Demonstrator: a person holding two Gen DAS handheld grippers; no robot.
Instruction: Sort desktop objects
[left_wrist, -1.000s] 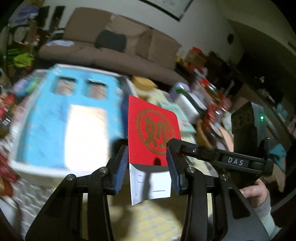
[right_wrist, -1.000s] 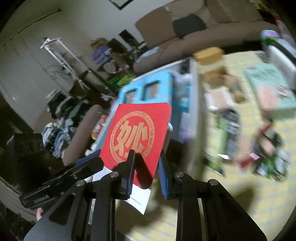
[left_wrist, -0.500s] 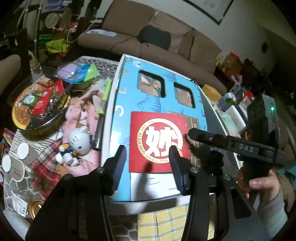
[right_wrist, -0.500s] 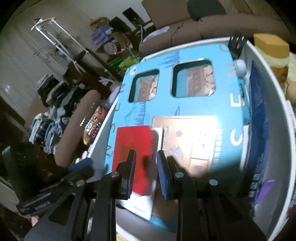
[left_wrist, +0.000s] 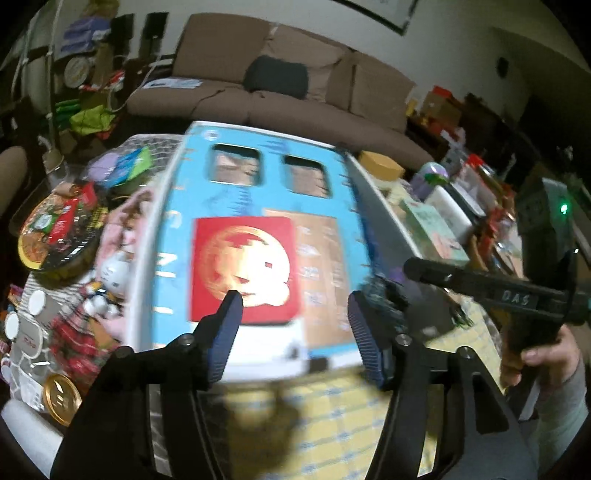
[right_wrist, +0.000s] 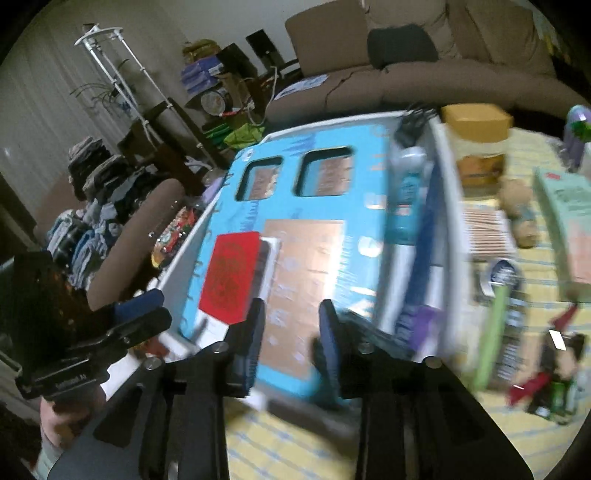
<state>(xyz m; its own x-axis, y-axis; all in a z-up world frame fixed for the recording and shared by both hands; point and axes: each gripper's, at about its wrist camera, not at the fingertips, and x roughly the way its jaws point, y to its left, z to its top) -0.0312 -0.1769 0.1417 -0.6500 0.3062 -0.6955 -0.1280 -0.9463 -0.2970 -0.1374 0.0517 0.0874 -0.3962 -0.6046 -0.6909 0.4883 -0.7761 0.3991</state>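
Red: the card (left_wrist: 243, 269) lies flat on the blue box (left_wrist: 258, 192), which sits in a white tray (left_wrist: 147, 243). No part of me touches the card.

Left wrist view, left to right. At nine o'clock a round tin (left_wrist: 59, 236) of snacks stands on the table, with a small white toy (left_wrist: 114, 273) beside the tray's left wall. At centre, the card rests on the box's left half, its gold emblem washed out by glare. My left gripper (left_wrist: 293, 314) stands with jaws spread wide and nothing between them; the left fingertip (left_wrist: 231, 306) overlaps the card's lower edge in view, but whether it touches I cannot tell. At three o'clock my right gripper (left_wrist: 410, 267) shows side-on, and my right hand (left_wrist: 539, 354) grips its handle.

Right wrist view, left to right. At eight o'clock my left gripper (right_wrist: 147, 306) enters from the edge. At ten o'clock of my right gripper (right_wrist: 291, 317), the card (right_wrist: 232, 277) lies on the box (right_wrist: 306, 206), partly covering a white slip (right_wrist: 271, 254). The right gripper's jaws are parted and hold nothing, hovering over the box's near end. At two o'clock a yellow-lidded jar (right_wrist: 478, 144) stands outside the tray (right_wrist: 192, 243) on the yellow cloth (right_wrist: 535, 424). At three o'clock lies a green box (right_wrist: 569, 221). Motion blur softens the details throughout.
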